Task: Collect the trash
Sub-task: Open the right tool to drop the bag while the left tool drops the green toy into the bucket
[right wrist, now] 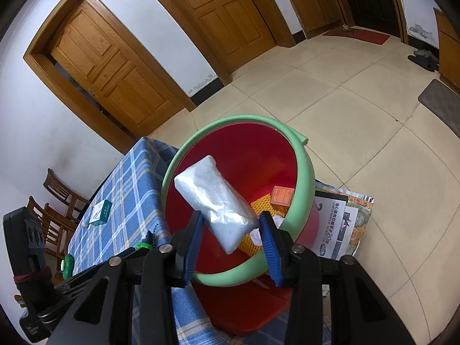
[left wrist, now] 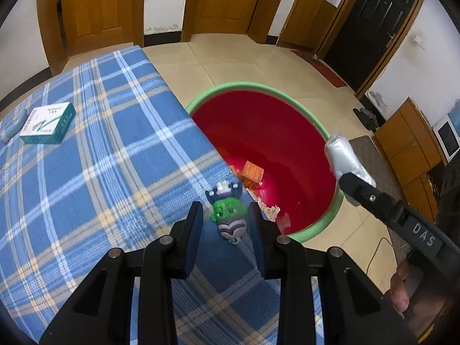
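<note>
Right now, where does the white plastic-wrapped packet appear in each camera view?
Left wrist view: the white plastic-wrapped packet is at the right, held at the tip of the right gripper, beside the bin rim.
Right wrist view: the packet is in the centre, between the blue fingers, above the bin.
Shared landmark: the red bin with green rim.

I see three wooden doors (right wrist: 112,66) along the white wall, wooden chairs (right wrist: 54,201) beside the bench, slippers (right wrist: 424,57) and a grey mat (right wrist: 442,100) on tiles.
</note>
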The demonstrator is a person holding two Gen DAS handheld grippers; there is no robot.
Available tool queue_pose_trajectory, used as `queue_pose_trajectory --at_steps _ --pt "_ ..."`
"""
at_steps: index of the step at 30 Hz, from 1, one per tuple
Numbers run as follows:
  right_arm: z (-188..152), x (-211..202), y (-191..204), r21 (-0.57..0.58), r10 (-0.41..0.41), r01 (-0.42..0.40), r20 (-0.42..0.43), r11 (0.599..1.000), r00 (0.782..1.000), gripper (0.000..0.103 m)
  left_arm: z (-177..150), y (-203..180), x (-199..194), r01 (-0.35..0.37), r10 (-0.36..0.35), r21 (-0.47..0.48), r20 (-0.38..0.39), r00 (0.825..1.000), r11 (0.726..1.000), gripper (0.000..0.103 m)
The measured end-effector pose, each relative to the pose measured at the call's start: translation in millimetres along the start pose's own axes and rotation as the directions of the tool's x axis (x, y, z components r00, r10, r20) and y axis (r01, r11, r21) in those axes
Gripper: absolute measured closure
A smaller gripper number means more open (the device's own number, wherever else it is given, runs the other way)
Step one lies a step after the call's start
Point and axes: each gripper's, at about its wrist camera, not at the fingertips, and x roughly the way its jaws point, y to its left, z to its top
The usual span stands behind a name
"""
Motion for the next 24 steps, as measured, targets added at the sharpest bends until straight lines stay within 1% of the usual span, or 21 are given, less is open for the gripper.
queue_pose_trajectory --at_steps 4,5,6,11,19,21,24 --pt "0 0 -2 0.002 -0.002 0.002 0.000 1.000 1.000 0.060 -3 -3 3 0.001 -0.001 0.010 -0.004 1.000 1.000 0.071" --pt "1 0 -1 0.001 -0.002 0.002 0.000 1.000 1.000 0.060 -3 -4 4 -0.001 0.001 0.013 -0.004 1.000 1.000 0.072" --pt "1 0 -2 0.002 -0.003 0.003 0.000 1.000 1.000 0.060 -4 -5 5 0.001 -0.001 0.016 -0.005 1.000 1.000 0.075" --pt "3 2 -5 0.005 -0.009 0.009 -0.003 1.000 1.000 0.060 -3 -9 6 0.001 -0.001 0.023 0.010 1.000 1.000 0.075" --pt "7 8 -10 0.012 -0.026 0.026 -0.012 1.000 1.000 0.060 22 -22 12 -0.008 0.004 0.066 0.053 0.999 0.998 0.075" --pt "9 11 -10 0.009 -0.025 0.025 -0.014 1.000 1.000 0.058 30 -23 15 -0.008 0.003 0.075 0.065 0.998 0.997 0.075" --pt "9 13 -10 0.013 -0.029 0.030 -0.016 0.999 0.999 0.057 39 -23 18 -0.005 0.000 0.069 0.070 0.998 0.998 0.075"
